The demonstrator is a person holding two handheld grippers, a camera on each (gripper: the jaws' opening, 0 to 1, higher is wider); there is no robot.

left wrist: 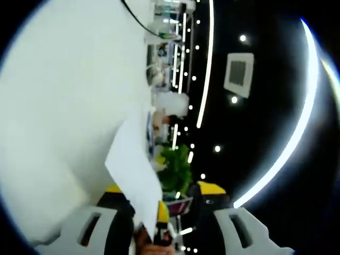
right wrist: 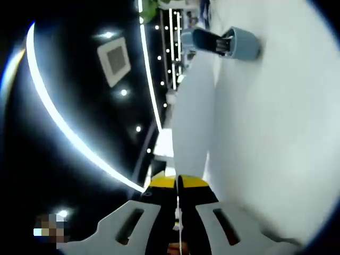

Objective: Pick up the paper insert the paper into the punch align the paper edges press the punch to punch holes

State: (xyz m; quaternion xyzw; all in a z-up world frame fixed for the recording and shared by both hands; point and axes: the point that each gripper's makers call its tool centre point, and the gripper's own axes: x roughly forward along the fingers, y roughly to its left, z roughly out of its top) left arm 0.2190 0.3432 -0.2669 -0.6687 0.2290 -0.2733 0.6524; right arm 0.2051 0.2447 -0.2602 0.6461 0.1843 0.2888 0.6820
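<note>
A white paper sheet (right wrist: 192, 117) runs edge-on from my right gripper (right wrist: 178, 183), which is shut on its near end. The sheet's far end reaches a blue-grey hole punch (right wrist: 236, 42) that sits on the white table (right wrist: 276, 133); whether it is inside the slot is unclear. In the left gripper view the same paper (left wrist: 133, 164) hangs bent above the table (left wrist: 58, 117). Its lower corner drops between the jaws of my left gripper (left wrist: 163, 188), close to the left jaw. Those jaws stand apart, with background visible between them.
A green plant (left wrist: 175, 170) and lit shelving stand beyond the table's edge. Both views are rolled on their side, with a dark ceiling, a light strip (right wrist: 64, 127) and a square vent (left wrist: 238, 73) filling the far half.
</note>
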